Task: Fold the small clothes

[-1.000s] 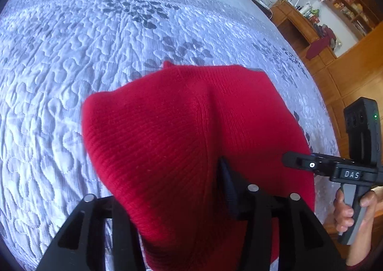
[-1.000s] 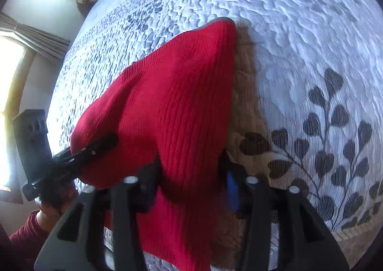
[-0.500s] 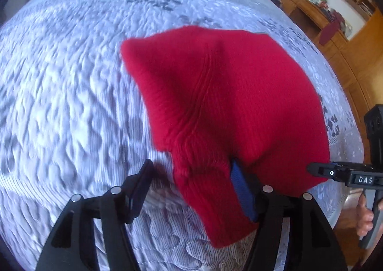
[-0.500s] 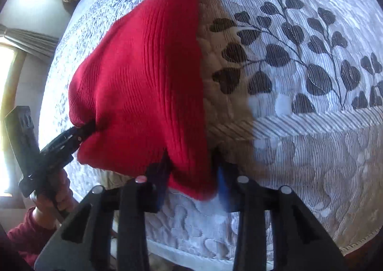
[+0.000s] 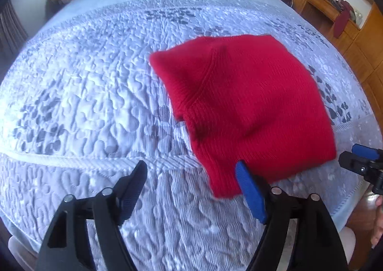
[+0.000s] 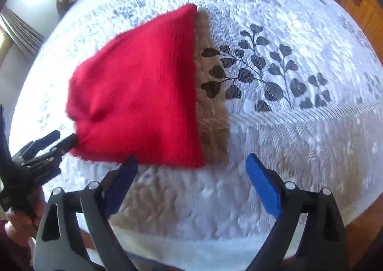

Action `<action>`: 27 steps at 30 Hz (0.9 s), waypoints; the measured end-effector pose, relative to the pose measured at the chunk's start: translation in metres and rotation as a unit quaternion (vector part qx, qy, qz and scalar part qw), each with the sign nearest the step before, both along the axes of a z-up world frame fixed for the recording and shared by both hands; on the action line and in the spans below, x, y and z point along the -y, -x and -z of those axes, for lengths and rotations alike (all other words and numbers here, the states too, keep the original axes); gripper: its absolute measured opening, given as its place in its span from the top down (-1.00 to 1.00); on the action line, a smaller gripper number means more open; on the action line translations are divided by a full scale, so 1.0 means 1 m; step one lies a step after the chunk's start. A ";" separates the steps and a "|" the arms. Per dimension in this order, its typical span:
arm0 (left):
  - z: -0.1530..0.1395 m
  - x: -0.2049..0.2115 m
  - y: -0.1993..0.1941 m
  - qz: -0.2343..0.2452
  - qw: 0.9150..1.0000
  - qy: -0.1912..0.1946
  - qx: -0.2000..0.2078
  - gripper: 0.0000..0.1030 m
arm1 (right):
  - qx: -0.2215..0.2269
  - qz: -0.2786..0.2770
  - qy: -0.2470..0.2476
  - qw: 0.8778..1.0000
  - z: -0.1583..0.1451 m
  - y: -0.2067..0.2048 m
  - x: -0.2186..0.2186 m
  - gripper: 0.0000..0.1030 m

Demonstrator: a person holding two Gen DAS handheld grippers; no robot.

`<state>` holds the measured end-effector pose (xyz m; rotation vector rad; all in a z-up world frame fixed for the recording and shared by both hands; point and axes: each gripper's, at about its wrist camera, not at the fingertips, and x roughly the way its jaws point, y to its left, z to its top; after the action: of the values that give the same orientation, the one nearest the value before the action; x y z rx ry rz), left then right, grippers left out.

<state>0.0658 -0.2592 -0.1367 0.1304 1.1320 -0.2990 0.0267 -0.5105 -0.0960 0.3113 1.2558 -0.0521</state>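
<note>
You are releasing the folded red knitted garment (image 5: 249,103) onto the white quilted bedspread (image 5: 83,103); both the left gripper (image 5: 191,187) and right gripper (image 6: 191,180) are opening wide, empty; next, at lower centre, you probably need to regrip its near edge.

A red knit garment (image 5: 249,103) lies near the bed's (image 5: 83,94) near right edge. Open quilt stretches left and far of it. Wooden furniture (image 5: 335,15) stands far right.
</note>
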 end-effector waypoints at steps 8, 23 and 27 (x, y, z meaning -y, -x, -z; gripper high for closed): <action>-0.042 -0.005 0.041 -0.009 0.999 -0.004 0.035 -0.59 | 0.010 -0.001 0.015 1.000 -0.027 0.037 -0.022 -0.81; -0.083 -0.016 0.069 -0.021 0.998 0.002 0.063 -0.62 | 0.033 -0.013 0.025 0.999 -0.060 0.056 -0.048 -0.83; -0.082 -0.017 0.068 -0.024 0.998 -0.001 0.061 -0.63 | 0.031 -0.010 0.028 0.999 -0.060 0.053 -0.047 -0.83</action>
<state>-0.0019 -0.2424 -0.0543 0.1215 1.0130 -0.2446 -0.0268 -0.4632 -0.0362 0.2504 1.1938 -0.0600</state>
